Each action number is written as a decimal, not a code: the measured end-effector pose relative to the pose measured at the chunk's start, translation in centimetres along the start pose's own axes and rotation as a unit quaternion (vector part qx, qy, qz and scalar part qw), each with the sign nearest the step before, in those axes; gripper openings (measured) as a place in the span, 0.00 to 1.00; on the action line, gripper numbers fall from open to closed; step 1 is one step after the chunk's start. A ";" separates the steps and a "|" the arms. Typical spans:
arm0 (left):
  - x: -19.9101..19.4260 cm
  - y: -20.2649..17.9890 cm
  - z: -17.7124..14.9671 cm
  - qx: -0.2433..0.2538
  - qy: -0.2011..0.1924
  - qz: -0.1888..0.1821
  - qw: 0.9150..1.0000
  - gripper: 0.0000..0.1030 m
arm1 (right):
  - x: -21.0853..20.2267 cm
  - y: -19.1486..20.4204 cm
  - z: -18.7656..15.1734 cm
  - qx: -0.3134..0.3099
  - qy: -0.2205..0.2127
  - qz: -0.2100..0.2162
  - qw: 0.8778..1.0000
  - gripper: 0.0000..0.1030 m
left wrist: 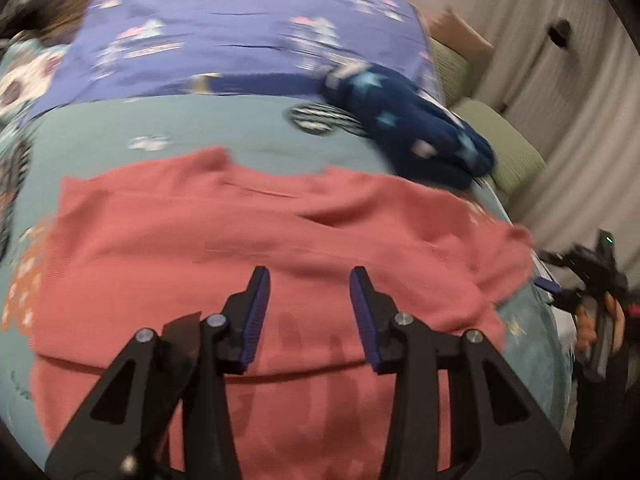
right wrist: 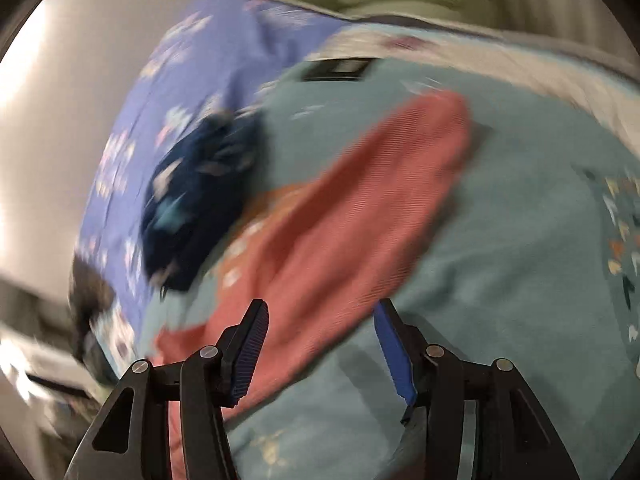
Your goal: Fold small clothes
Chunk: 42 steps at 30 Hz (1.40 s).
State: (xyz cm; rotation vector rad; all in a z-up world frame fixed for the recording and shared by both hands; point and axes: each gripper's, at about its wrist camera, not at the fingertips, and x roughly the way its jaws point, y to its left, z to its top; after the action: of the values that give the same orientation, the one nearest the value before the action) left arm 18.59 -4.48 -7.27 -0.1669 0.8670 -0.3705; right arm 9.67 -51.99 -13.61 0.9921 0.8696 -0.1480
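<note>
Both claws, left [left wrist: 310, 280] and right [right wrist: 320, 312], hang parted and empty over the pink garment [left wrist: 260, 232].

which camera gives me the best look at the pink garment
The left wrist view. There the pink garment spreads flat across most of the frame on the teal bedspread, with only mild blur, and its edges and a fold line can be traced. In the right wrist view it is a heavily smeared diagonal strip.

Bedroom at home — patterned bedspread [left wrist: 248, 128], pillows [left wrist: 496, 136], curtains [left wrist: 580, 120]
</note>
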 end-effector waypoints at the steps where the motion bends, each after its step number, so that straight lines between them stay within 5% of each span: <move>1: 0.4 -1.2 0.0 0.012 0.004 -0.006 1.000 0.42 | 0.4 -0.6 0.2 0.009 0.005 0.012 1.000 0.56; 8: 2.0 -4.2 -0.1 0.023 0.020 -0.022 0.999 0.42 | 1.6 -1.8 1.4 0.055 -0.009 0.089 0.994 0.68; 16: 2.5 -4.0 -0.7 0.007 0.031 -0.015 0.999 0.42 | 2.0 -2.3 2.9 0.089 -0.095 0.119 0.984 0.68; 17: 2.5 -3.8 -0.7 0.003 0.030 -0.015 0.999 0.42 | 2.0 -2.3 3.1 0.089 -0.099 0.132 0.982 0.56; 18: 2.4 -3.5 -0.7 -0.002 0.028 -0.015 0.999 0.42 | 1.9 -2.2 3.1 0.089 -0.097 0.143 0.981 0.29; 20: 2.1 -3.1 -0.7 -0.011 0.024 -0.016 1.000 0.42 | 1.4 -1.6 3.3 0.075 -0.092 0.144 0.982 0.09; 25: 1.7 -2.2 -0.6 -0.025 0.017 -0.016 0.999 0.42 | -2.1 5.4 2.0 -0.079 -0.147 0.103 0.980 0.09; 28: 1.4 -1.5 -0.6 -0.036 0.013 -0.017 0.999 0.42 | -3.6 11.7 -1.3 -0.198 -0.159 0.104 0.962 0.09; 31: 1.1 -0.5 -0.6 -0.050 0.007 -0.015 0.999 0.42 | -3.5 17.8 -7.1 -0.322 -0.136 0.122 0.929 0.09; 37: 0.7 2.7 -1.2 -0.101 0.009 -0.021 0.995 0.43 | 2.2 22.3 -19.9 -0.515 0.052 0.119 0.847 0.25; 39: 0.6 3.3 -1.5 -0.109 0.016 -0.031 0.993 0.43 | 3.1 21.4 -21.7 -0.533 0.086 0.105 0.835 0.33; 42: 0.5 3.7 -1.8 -0.115 0.020 -0.055 0.992 0.56 | 2.8 19.4 -21.5 -0.518 0.108 0.109 0.841 0.47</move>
State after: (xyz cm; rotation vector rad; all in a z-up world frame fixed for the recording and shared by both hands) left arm 18.40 -1.24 -9.82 -0.4230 0.9412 -0.3763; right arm 8.53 -23.43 -7.99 0.0636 0.8589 0.6005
